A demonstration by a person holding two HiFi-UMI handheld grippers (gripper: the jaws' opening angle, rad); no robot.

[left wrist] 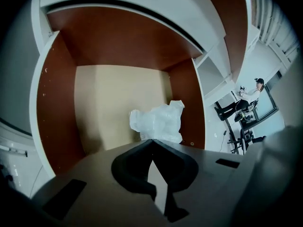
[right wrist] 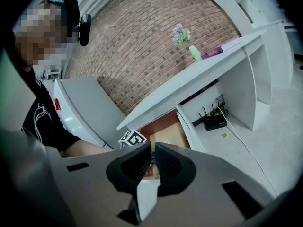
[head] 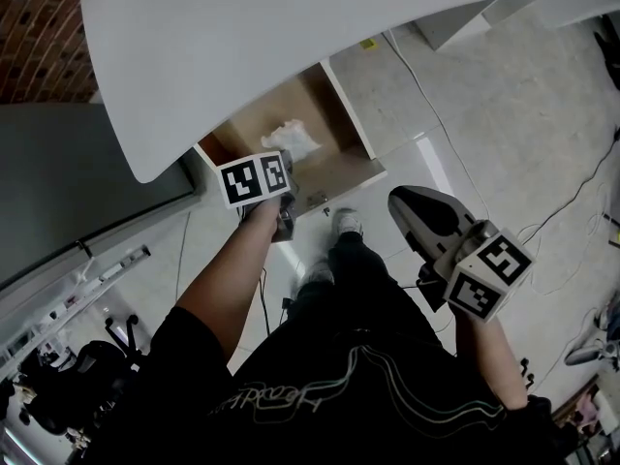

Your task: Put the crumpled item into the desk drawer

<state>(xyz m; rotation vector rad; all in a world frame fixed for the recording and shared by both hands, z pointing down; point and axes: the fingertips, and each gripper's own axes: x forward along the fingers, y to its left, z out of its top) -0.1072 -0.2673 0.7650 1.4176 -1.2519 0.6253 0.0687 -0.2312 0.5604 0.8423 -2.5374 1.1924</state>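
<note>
The desk drawer stands pulled out under the white desktop, its brown inside showing. A crumpled white item lies on the drawer floor near the front right corner. In the left gripper view the crumpled item sits just past my left gripper, which is shut with nothing in it, over the drawer's front edge. My right gripper hangs away from the drawer over the floor, shut and holding nothing; in its own view the right gripper points toward the desk.
A grey cabinet stands left of the drawer. Cables run across the floor at right. A black router sits under the desk, and a vase of flowers on top of it. My shoes are just in front of the drawer.
</note>
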